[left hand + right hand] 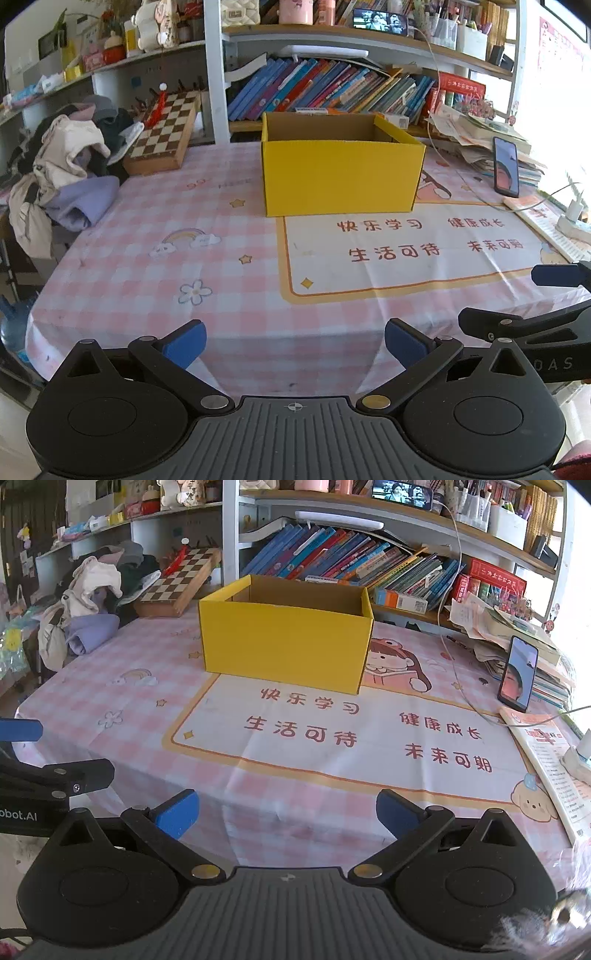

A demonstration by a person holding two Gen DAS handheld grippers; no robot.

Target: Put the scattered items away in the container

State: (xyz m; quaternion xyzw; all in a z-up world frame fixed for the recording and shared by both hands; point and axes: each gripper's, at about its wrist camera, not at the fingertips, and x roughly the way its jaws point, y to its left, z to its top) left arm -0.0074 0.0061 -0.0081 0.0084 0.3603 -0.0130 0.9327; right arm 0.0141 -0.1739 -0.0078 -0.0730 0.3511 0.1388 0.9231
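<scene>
A yellow cardboard box (341, 177) (286, 648) stands open-topped on the far middle of the pink checked tablecloth (147, 266) (288, 805); its inside is hidden from here. My left gripper (295, 345) hovers over the near table edge, open, nothing between its blue pads. My right gripper (288, 814) is open too, level with it and also empty. Each gripper shows at the edge of the other's view: the right gripper (554, 295) on the right, the left gripper (55, 768) on the left. No loose item lies on the cloth between grippers and box.
A pile of clothes (66, 166) (92, 602) and a chessboard box (162, 129) (181, 579) sit at the far left. A propped phone (506, 166) (517, 674), stacked papers (517, 627), a booklet (546, 760) and a cable lie at the right. Bookshelves (332, 88) stand behind.
</scene>
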